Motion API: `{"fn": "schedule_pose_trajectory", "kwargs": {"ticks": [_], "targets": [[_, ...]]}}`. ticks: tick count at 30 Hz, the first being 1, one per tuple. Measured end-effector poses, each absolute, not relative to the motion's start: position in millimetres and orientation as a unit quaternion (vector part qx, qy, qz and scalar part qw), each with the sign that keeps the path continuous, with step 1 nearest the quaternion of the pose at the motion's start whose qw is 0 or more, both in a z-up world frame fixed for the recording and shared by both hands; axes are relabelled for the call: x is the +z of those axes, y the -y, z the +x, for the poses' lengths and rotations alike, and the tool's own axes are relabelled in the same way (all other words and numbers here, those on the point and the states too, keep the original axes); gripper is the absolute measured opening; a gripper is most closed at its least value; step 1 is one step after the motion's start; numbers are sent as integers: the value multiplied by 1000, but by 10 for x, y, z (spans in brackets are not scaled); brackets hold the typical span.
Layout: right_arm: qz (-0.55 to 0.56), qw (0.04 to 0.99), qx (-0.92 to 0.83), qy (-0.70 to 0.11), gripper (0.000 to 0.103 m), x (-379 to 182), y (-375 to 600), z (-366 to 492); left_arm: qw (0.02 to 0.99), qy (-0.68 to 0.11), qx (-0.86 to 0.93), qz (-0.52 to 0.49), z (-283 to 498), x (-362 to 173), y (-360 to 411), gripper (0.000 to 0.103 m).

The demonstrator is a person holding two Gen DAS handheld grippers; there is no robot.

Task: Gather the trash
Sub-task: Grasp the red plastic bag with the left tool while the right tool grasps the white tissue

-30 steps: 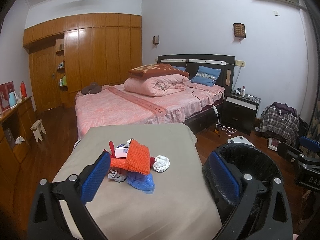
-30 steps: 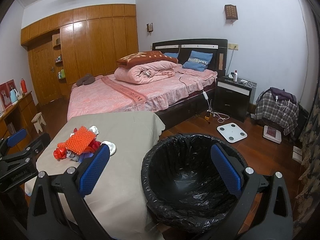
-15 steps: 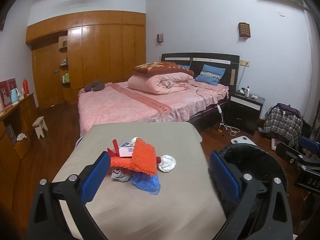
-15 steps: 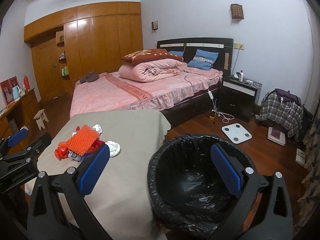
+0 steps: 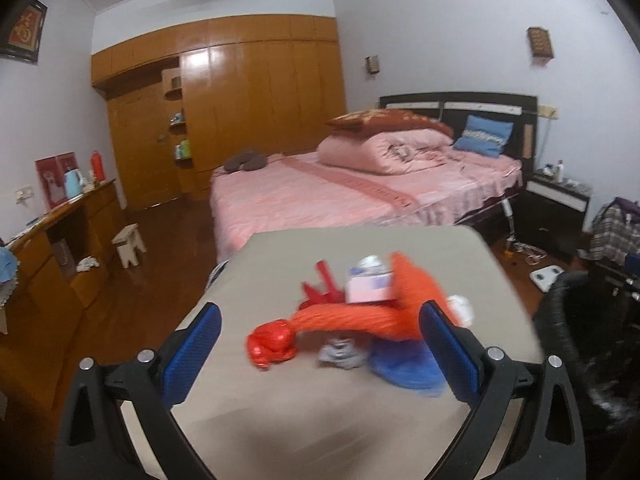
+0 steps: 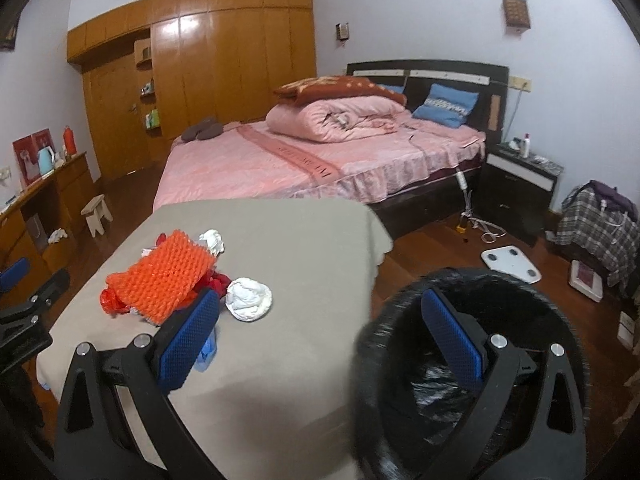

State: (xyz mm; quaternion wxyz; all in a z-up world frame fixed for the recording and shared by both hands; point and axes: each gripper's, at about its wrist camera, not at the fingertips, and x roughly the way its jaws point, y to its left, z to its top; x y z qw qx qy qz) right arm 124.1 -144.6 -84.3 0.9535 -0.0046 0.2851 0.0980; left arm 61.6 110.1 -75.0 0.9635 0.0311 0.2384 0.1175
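A heap of trash lies on the beige table (image 5: 320, 420): an orange foam net (image 5: 360, 316), a red crumpled bag (image 5: 272, 344), a small white box (image 5: 368, 286), blue plastic (image 5: 404, 368) and a white paper ball (image 5: 460, 308). My left gripper (image 5: 320, 332) is open just short of the heap, which shows between its fingers. My right gripper (image 6: 320, 304) is open over the table's right edge. Its left pad is near the white paper ball (image 6: 248, 300) and orange net (image 6: 160, 280), its right pad over the black-lined bin (image 6: 400, 320). Nothing is held.
The bin (image 5: 576, 320) stands on the floor against the table's right side. Behind are a pink bed (image 6: 300, 160), a dark nightstand (image 6: 520, 184) and a white scale (image 6: 512, 264) on the floor. A wooden sideboard (image 5: 60, 240) and small stool (image 5: 128, 244) are on the left.
My left gripper has come closer to the heap and swung left, so the trash now sits between its fingers. The right gripper shifted left from over the bin toward the table.
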Motion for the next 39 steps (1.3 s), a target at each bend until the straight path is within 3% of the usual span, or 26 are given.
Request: {"fn": "schedule_pose_trajectory", "kwargs": {"ticks": [20,23,27,30,33,36,38,39], "targets": [[-52,917,142,-369,86,-1911,596,2317,930,-325,171,2,1329,-1605,-1926,96],[-49,907,155,-388,79,-1983,553,2407,927,-335,167,2,1392,-1675,-1960,95],[-34,887,201,-414,54,-2041,498,2462,924,-346,160,-4,1423,-1740,-2020,93],[-29,875,232,-423,38,-2046,466,2452,921,-358,151,-13,1452,-1782,-2066,87],[-33,879,230,-417,34,-1993,468,2386,917,-370,144,-20,1495,-1833,-2116,80],[-40,885,221,-407,34,-1938,468,2351,915,-379,131,-30,1529,-1865,-2160,63],[-40,891,212,-399,34,-1869,521,2332,914,-386,124,-36,1556,-1888,-2177,46],[-39,893,209,-396,34,-1856,543,2327,913,-388,121,-39,1565,-1894,-2201,44]]}}
